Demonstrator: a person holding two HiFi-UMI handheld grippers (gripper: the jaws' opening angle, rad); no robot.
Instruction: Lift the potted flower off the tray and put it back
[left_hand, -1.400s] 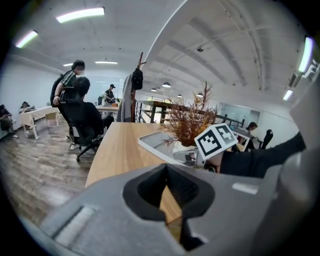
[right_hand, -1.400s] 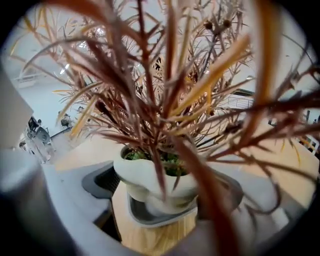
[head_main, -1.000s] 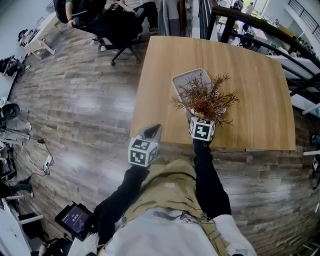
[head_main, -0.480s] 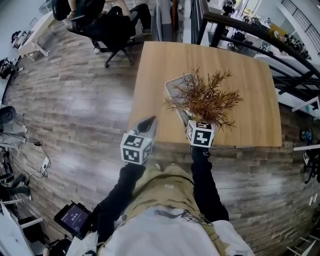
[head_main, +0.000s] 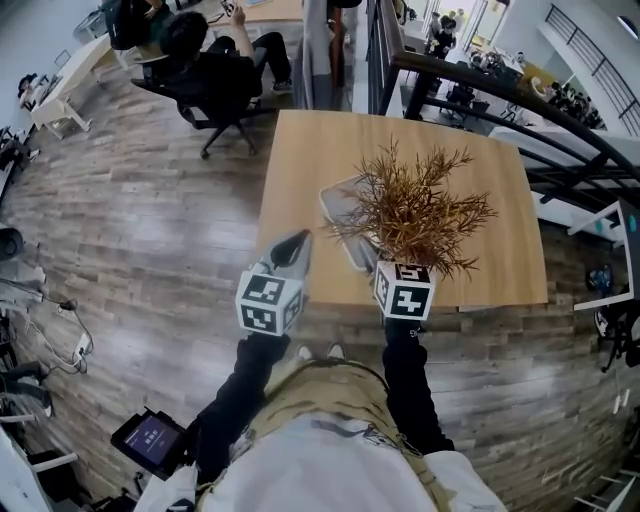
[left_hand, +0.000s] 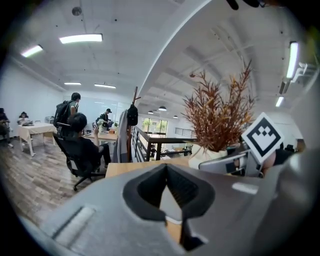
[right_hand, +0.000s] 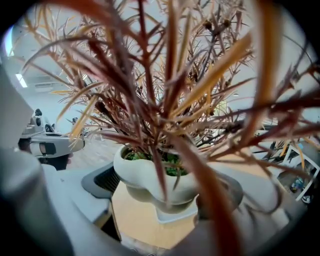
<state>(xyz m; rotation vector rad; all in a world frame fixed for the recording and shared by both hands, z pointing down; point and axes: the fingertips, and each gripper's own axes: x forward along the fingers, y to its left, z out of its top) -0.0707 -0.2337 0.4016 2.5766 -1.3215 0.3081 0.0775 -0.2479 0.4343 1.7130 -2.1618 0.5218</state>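
1. Rust-brown dry sprigs of the flower (head_main: 415, 215) spread wide above a white pot (right_hand: 145, 172) with green moss at the rim.
2. Right gripper (right_hand: 162, 189) is clamped on the pot: a dark pad presses each side of it, just under the rim.
3. The pot hangs upright in the air. Its base is clear of the tray (head_main: 338, 205), whose pale corner shows below it in the right gripper view.
4. The tray lies on the wooden table (head_main: 310, 150), near the edge closest to the person, partly covered by the sprigs in the head view.
5. Left gripper (left_hand: 167, 190) is held left of the flower and apart from it, over the table edge. Its jaw tips meet and hold nothing.
6. Beyond the table, a person (head_main: 205, 60) sits on a black chair on the plank floor.
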